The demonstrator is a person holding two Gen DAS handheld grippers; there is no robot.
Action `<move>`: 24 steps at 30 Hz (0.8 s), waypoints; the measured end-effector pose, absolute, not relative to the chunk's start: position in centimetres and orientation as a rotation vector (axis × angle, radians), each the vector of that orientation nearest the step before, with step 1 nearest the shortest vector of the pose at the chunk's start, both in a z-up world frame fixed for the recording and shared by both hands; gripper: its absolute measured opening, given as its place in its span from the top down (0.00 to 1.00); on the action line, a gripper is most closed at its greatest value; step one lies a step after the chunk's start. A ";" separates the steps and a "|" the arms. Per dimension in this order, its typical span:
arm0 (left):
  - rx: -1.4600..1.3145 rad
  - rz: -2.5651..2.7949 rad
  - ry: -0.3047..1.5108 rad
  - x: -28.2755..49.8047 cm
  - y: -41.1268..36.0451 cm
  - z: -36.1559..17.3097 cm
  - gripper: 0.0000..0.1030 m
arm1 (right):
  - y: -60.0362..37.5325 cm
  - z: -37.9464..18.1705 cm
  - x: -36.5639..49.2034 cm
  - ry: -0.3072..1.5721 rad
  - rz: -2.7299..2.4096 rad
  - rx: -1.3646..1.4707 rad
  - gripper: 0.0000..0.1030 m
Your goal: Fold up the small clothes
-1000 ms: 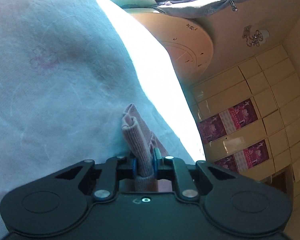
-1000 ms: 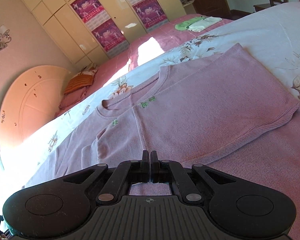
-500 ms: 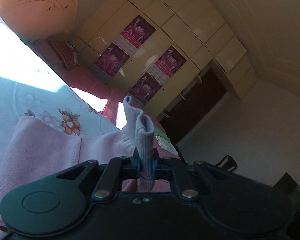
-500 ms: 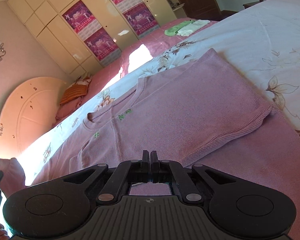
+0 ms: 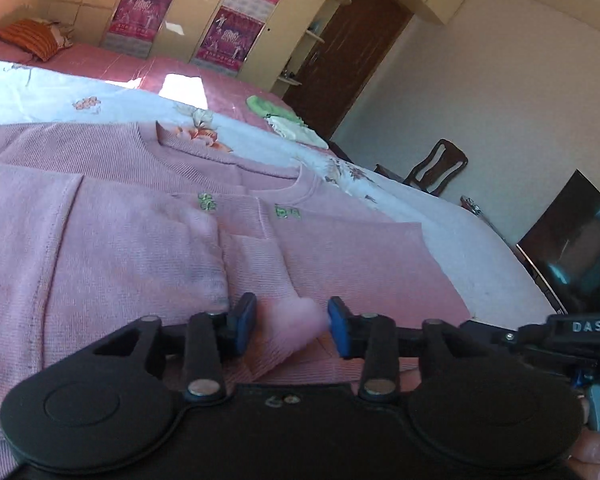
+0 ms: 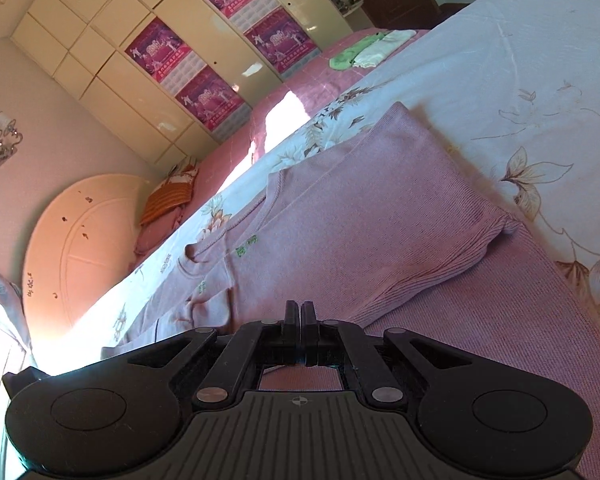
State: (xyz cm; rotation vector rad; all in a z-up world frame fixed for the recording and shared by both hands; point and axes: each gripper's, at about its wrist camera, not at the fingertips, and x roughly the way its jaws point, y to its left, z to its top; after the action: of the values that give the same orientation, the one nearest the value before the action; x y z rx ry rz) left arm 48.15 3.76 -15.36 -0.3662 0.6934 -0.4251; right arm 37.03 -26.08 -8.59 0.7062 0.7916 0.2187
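Note:
A pink knit sweater [image 5: 148, 240] lies spread on the floral bedsheet [image 5: 440, 220], with its sleeves folded in over the body. My left gripper [image 5: 292, 326] is open low over the sweater, and the sleeve cuff [image 5: 288, 320] lies loose between its blue pads. The sweater also shows in the right wrist view [image 6: 380, 224], with the right sleeve folded across the body. My right gripper [image 6: 299, 316] is shut and empty just above the sweater's lower part.
Folded green and white clothes [image 6: 364, 54] lie at the far side of the bed. An orange striped pillow [image 6: 168, 200] rests by the headboard [image 6: 72, 240]. A wardrobe [image 6: 204, 52], a chair [image 5: 436, 168] and a dark screen [image 5: 576, 256] stand around the bed.
My left gripper has swung the sleeve from beside the bed over onto the sweater's body and opened, letting the cuff go. My right gripper has stayed shut, shifting slightly.

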 end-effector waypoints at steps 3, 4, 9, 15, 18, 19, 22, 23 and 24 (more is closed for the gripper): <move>-0.323 -0.351 0.614 44.8 5.6 -13.2 0.33 | -24.7 -8.6 37.3 0.759 0.249 0.717 0.14; -0.319 -0.329 0.589 43.6 6.9 -12.7 0.33 | -24.1 -8.5 37.5 0.739 0.280 0.721 0.07; -0.296 -0.130 0.578 37.8 14.9 -11.9 0.40 | -20.4 -9.9 39.5 0.818 0.421 0.783 0.44; -0.236 0.035 0.673 35.8 20.7 -12.7 0.45 | -16.5 -11.5 41.8 0.893 0.393 0.692 0.46; -0.204 0.046 0.671 36.9 21.3 -13.0 0.46 | -15.3 -11.0 42.7 0.903 0.392 0.577 0.49; -0.201 0.043 0.660 37.3 21.3 -12.9 0.46 | -14.8 -10.8 42.7 0.906 0.400 0.530 0.49; -0.206 0.041 0.645 38.7 21.0 -12.9 0.47 | -13.3 -11.0 42.9 0.936 0.447 0.395 0.92; -0.212 0.037 0.638 39.0 20.9 -12.8 0.48 | -12.9 -11.1 42.8 0.927 0.456 0.358 0.92; -0.215 0.037 0.632 39.2 20.8 -12.6 0.48 | -12.8 -10.8 42.6 0.907 0.465 0.329 0.92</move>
State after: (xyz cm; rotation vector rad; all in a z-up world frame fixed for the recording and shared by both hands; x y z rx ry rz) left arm 39.25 20.79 -12.61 -0.2147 0.6320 0.0374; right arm 42.60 -12.76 -10.84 0.3289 0.9072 0.4651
